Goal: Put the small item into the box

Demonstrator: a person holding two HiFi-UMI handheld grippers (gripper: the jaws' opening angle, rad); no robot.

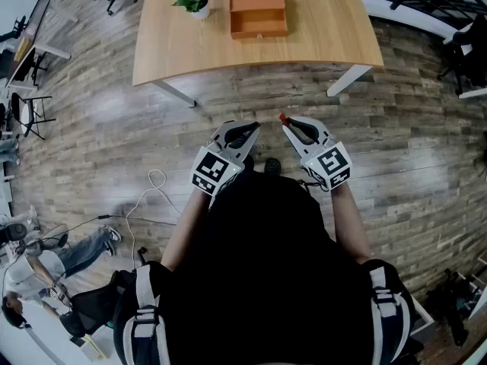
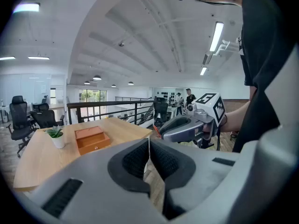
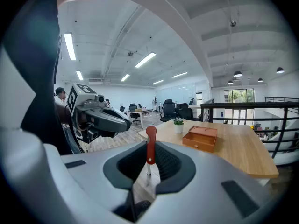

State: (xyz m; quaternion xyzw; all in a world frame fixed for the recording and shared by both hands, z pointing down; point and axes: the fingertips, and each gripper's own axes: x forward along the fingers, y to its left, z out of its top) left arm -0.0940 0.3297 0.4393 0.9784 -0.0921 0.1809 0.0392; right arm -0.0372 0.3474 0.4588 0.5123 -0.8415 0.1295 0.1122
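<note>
Jaws of the right gripper (image 3: 149, 158) clench the small item (image 3: 150, 146), a slim, glossy red strip with a rounded top and a pale lower end, its long axis upright between the ribbed pads. The left gripper (image 2: 149, 155) is clenched on nothing. The orange-brown rectangular box (image 1: 259, 12) sits well apart on the smooth pale-wood table (image 1: 327, 29)

This is an open-plan office on an upper level. Black swivel chairs (image 2: 19, 113) stand at 9 o'clock in the left gripper view, and more sit round far-off desks (image 3: 140, 111) in the right gripper view. At 12 o'clock in the head view, a light wooden worktop (image 1: 319, 36) on white legs stands on a wood-plank floor (image 1: 99, 128). Long strip lights (image 2: 216, 36) run along the white ceiling. A black metal railing (image 2: 103, 104) fences the level's edge.
</note>
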